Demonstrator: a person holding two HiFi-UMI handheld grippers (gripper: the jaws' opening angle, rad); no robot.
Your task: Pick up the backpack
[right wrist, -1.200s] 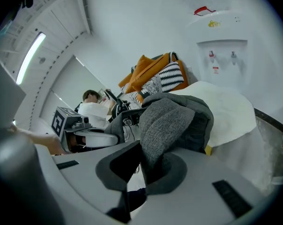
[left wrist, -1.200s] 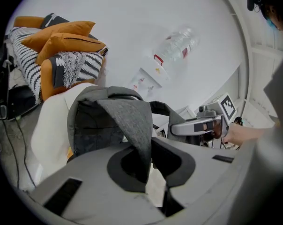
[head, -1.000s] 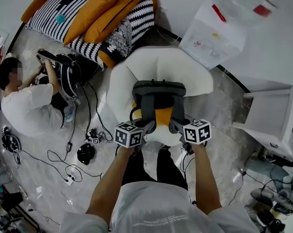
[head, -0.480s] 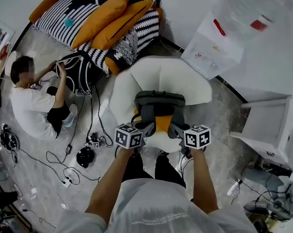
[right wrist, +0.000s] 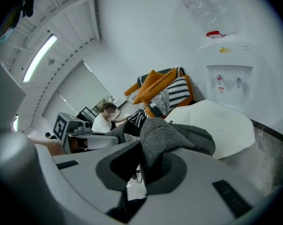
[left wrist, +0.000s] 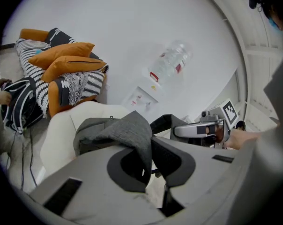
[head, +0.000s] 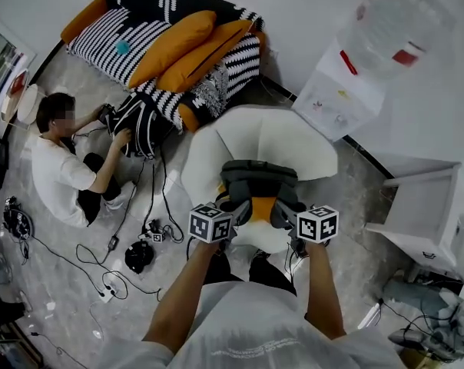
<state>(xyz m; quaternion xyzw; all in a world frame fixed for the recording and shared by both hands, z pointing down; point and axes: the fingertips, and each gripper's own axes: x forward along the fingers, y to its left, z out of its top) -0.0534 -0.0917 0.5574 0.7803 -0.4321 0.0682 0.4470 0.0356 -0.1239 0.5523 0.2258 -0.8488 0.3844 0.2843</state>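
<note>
You faced white wall (head: 293,6). Grey marbled floor (head: 63,298) lay below, cables (head: 151,233) strewn at your left. Striped black-and-white sofa (head: 132,21) with orange cushions (head: 170,44) stood against wall. White armchair (head: 255,133) sat just before you, water dispenser (head: 336,91) near it. Strip light (right wrist: 40,55) glowed overhead.

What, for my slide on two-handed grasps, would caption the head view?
The left gripper and right gripper both clamp the grey-and-orange backpack at a white chair.
</note>
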